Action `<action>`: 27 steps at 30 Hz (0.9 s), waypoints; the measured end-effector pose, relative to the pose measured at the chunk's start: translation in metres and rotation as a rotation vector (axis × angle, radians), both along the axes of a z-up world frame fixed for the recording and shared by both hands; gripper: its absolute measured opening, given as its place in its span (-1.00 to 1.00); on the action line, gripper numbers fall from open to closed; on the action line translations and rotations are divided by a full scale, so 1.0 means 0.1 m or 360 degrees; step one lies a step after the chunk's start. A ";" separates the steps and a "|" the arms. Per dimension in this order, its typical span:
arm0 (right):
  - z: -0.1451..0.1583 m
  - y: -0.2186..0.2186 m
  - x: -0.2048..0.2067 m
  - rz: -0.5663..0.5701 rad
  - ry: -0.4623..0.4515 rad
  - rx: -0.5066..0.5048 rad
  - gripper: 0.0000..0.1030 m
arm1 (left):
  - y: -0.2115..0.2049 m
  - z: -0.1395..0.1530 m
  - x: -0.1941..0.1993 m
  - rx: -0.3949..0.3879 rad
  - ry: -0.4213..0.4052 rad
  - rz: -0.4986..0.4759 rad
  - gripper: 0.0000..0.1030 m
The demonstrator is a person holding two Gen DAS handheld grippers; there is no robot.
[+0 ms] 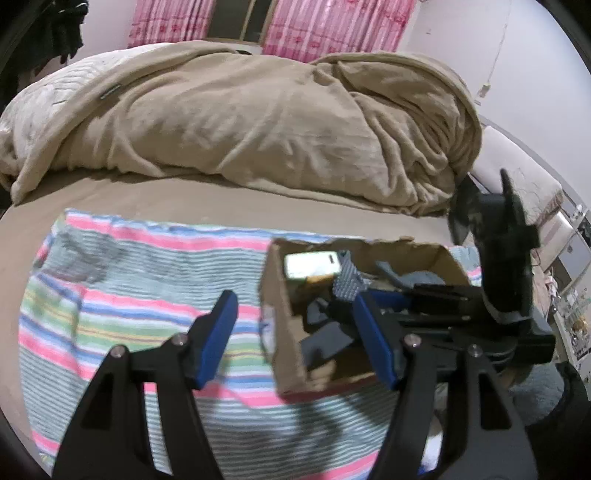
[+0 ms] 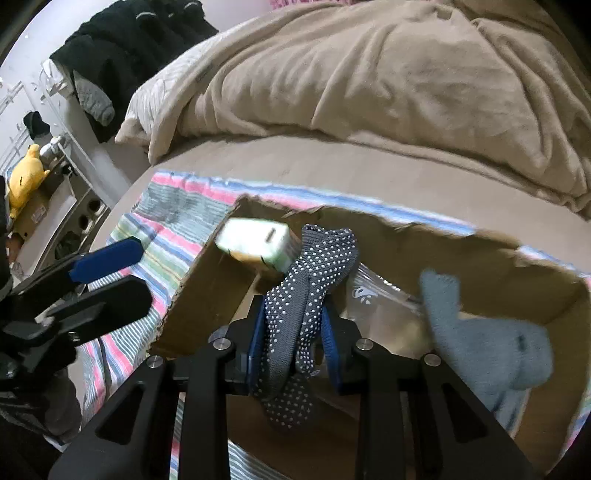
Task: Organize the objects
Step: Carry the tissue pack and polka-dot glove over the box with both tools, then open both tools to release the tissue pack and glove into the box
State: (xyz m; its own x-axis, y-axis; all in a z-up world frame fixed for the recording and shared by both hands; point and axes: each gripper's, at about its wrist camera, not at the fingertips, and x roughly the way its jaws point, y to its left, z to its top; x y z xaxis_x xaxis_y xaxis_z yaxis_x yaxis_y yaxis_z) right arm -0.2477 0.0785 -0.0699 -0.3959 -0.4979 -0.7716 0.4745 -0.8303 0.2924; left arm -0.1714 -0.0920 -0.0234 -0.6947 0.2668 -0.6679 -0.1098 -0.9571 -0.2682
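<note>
An open cardboard box [image 1: 280, 295] [image 2: 207, 280] stands on a striped towel on the bed. My right gripper [image 2: 295, 325] is shut on a grey sock with white dots [image 2: 306, 295] and holds it over the box; it also shows in the left wrist view [image 1: 384, 299] reaching into the box. Inside the box lie a white and yellow packet [image 2: 258, 242] [image 1: 314, 264], a light blue-grey sock [image 2: 476, 339] and a clear plastic bag [image 2: 380, 295]. My left gripper [image 1: 295, 332] is open and empty at the box's left wall; it shows at the left of the right wrist view [image 2: 114, 273].
The striped towel [image 1: 140, 280] covers the near part of the bed. A bunched beige blanket [image 1: 258, 118] fills the far side. A shelf with a yellow plush toy [image 2: 22, 177] stands left of the bed. Pink curtains [image 1: 332, 26] hang behind.
</note>
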 end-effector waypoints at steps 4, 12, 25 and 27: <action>-0.05 -0.12 0.04 0.0018 0.0007 0.0049 -0.35 | -0.13 -0.05 0.03 -0.0003 -0.0030 0.0040 0.30; 0.11 0.03 0.12 -0.0052 0.0079 0.0079 -0.19 | -0.18 -0.06 0.17 0.0011 -0.0045 0.0062 0.30; 0.24 -0.11 -0.28 -0.0155 0.0177 0.0118 -0.19 | -0.20 -0.01 0.32 0.0033 -0.0061 0.0092 0.30; 0.24 -0.11 -0.19 -0.0136 0.0194 0.0129 -0.19 | -0.21 -0.02 0.34 0.0033 -0.0068 0.0099 0.30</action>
State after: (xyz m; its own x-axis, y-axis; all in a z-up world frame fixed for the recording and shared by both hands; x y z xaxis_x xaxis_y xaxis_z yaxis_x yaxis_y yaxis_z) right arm -0.2668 0.0671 -0.0459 -0.5272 -0.3967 -0.7514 0.4291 -0.8876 0.1676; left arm -0.1375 -0.1132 -0.0258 -0.6815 0.2381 -0.6920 -0.0384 -0.9559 -0.2911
